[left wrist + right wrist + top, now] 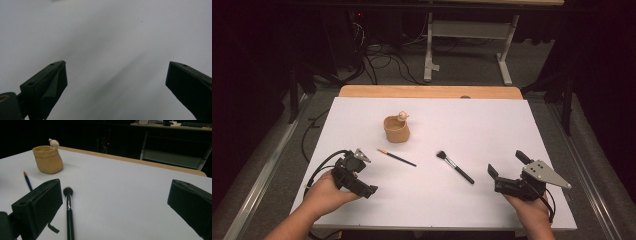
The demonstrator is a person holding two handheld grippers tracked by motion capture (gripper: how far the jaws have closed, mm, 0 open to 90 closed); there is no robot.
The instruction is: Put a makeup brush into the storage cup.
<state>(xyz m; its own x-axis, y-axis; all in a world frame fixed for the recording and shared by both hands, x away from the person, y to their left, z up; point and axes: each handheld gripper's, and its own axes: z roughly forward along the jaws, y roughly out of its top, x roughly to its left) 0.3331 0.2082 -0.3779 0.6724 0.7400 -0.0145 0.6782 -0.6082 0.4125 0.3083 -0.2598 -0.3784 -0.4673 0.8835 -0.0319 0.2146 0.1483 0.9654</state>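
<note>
While both my grippers rest with fingers apart, left (362,186) and right (508,172), a black-handled makeup brush (455,167) lies between them on the white tabletop (492,125).

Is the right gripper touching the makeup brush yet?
Apart. In the high view, bare white table separates the right gripper from the makeup brush.

The room was dark, lit mainly over the white tabletop (492,125), whose wooden far edge (432,92) showed bare. Grey carpet floor (472,60) lay beyond, with tangled black cables (382,62) at the far left and a white-legged desk frame (467,32) behind.
</note>
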